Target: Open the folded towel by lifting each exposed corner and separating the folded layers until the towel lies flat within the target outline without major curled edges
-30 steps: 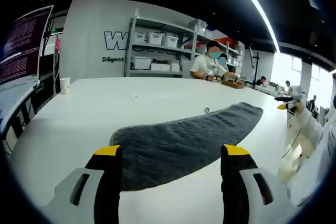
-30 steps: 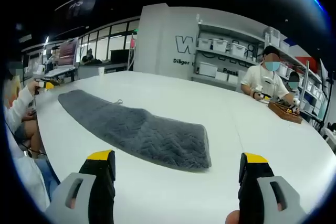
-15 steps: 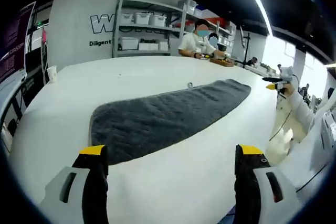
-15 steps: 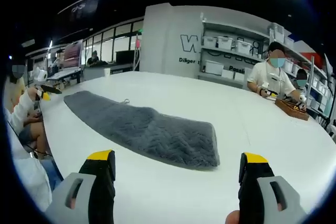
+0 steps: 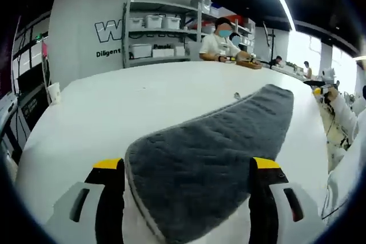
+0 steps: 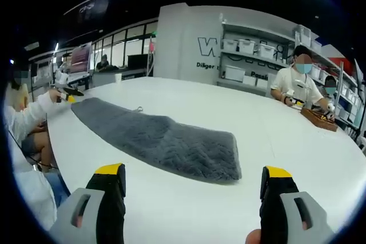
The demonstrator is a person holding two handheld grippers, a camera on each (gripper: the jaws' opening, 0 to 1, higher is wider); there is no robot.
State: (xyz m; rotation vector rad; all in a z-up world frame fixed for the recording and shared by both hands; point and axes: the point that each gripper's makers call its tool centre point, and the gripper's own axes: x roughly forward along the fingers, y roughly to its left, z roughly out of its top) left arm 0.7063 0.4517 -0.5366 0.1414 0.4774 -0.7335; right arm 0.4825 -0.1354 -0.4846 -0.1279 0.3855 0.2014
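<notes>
A long grey towel (image 5: pixel 211 158) lies folded on the white table (image 5: pixel 126 101). Its near end reaches in between the jaws of my left gripper (image 5: pixel 185 167), which stands open low over it. In the right gripper view the same towel (image 6: pixel 166 141) stretches from centre to far left. My right gripper (image 6: pixel 193 171) is open and short of the towel's near end, with bare table between its jaws. The left gripper (image 6: pixel 70 93), held in a white-sleeved hand, hovers at the towel's far end. The right gripper (image 5: pixel 323 88) appears small at the right edge.
A paper cup (image 5: pixel 54 91) stands near the table's left edge. A seated person (image 6: pixel 297 87) works at the far side beside a wooden tray (image 6: pixel 314 119). A shelf of white bins (image 5: pixel 154 38) stands against the back wall. A small loop (image 6: pixel 139 108) lies by the towel's edge.
The left gripper has come forward and down to the towel's end, which now lies between its jaws. The right gripper has barely moved. The towel lies as before.
</notes>
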